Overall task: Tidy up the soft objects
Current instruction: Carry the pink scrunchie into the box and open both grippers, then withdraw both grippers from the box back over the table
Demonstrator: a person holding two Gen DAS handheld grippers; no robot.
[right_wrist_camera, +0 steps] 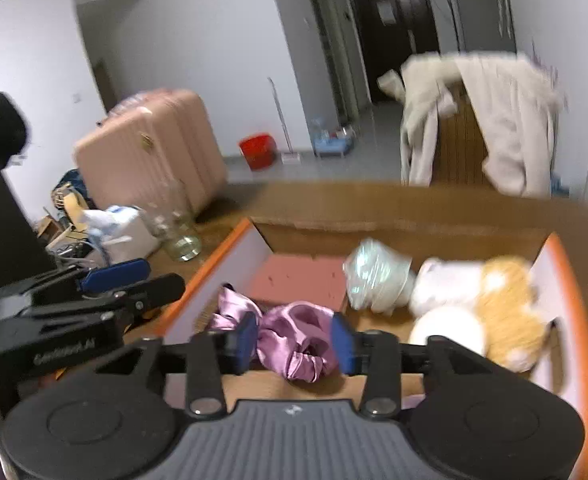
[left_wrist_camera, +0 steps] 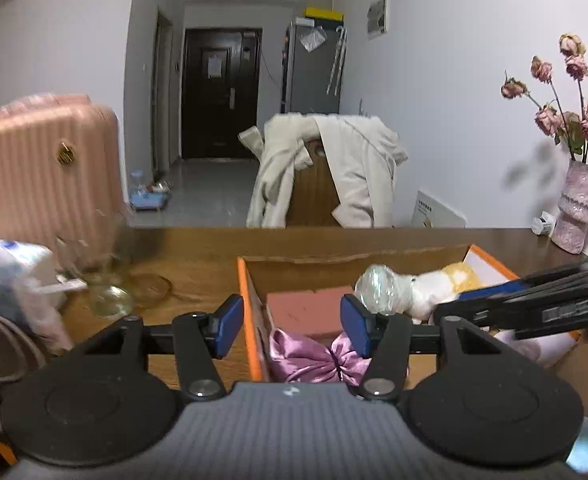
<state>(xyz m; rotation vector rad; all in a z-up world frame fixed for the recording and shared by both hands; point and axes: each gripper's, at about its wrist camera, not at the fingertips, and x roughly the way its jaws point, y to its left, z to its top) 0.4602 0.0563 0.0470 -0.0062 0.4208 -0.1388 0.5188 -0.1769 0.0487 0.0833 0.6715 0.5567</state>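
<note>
Surface: wooden table (left_wrist_camera: 198,248) under our orange-rimmed cardboard box (right_wrist_camera: 574,320).
Left gripper (left_wrist_camera: 290,326): we hold it with jaws spread wide, straddling the box's left wall, gripping nothing.
Right gripper (right_wrist_camera: 294,342): our jaws are parted around the purple satin scrunchie (right_wrist_camera: 294,336), not pinching it.
Box contents: scrunchie at the near edge, pink block (right_wrist_camera: 298,280), plastic-wrapped bundle (right_wrist_camera: 374,276), orange-and-white plush toy (right_wrist_camera: 502,308).

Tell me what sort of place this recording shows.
Most likely a lived-in apartment room, seen from a wooden table. A pink suitcase stands on the floor, a coat hangs over a chair, and a hallway leads to a dark entrance door.
</note>
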